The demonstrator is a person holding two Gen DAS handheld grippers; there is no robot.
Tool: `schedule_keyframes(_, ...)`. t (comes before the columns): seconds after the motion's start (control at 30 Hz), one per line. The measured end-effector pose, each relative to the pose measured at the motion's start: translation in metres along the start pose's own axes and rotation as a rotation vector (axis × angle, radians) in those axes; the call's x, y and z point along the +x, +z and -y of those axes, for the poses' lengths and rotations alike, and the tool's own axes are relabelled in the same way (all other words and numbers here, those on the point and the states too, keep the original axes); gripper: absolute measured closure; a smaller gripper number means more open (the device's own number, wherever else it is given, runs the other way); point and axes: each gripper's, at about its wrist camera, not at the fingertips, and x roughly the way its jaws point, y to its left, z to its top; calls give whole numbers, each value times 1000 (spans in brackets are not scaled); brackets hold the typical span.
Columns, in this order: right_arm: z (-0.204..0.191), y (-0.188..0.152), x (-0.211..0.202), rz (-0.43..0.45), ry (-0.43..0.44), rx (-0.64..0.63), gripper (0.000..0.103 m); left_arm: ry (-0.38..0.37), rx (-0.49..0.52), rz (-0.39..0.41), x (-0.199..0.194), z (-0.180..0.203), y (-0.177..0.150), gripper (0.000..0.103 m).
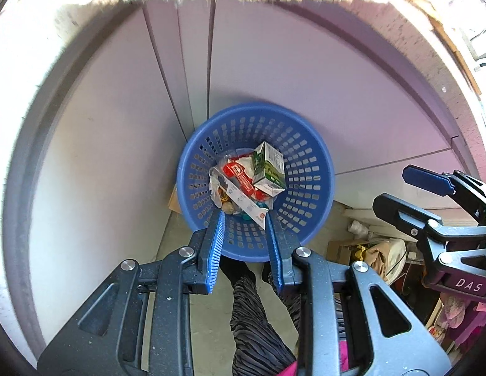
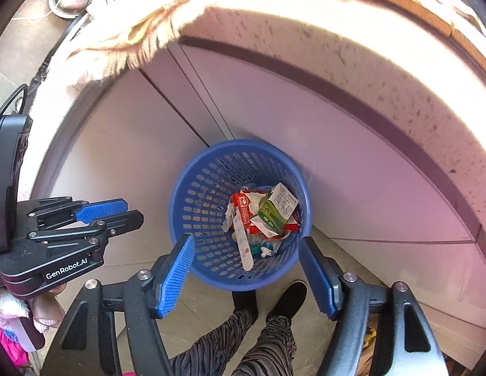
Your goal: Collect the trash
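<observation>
Hovering above the bin point(image 1: 255, 181), left gripper point(image 1: 245, 216) points down with jaws slightly apart and nothing between them, right gripper point(image 2: 246, 247) likewise empty with jaws wide; trash sits inside the bin — green carton point(image 1: 269, 169) on red wrapper point(image 1: 240, 175), white strip point(image 2: 243, 244) alongside. Drop step looks finished, so next move likely means lifting clear and turning away to hunt further trash; cabinet front point(image 1: 274, 78) stands just behind the bin, counter edge point(image 2: 337, 72) overhangs above, shoes point(image 2: 290, 297) just in front, so open room lies upward and back toward the person
</observation>
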Motion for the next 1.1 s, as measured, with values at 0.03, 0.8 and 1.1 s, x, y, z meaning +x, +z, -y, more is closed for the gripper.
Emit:
schedule_keyframes(0.03, -1, 0, -3, 5, 3, -1, 31, 3, 0, 8, -4, 0, 0, 77)
schedule_keyframes(0.8, -6, 37, -122, 236, 80, -74, 11, 40, -49, 341, -139, 23, 23, 36)
schedule_keyframes(1.1, 0, 52, -187, 392, 122, -71, 0, 56, -42, 507, -204, 44, 47, 23)
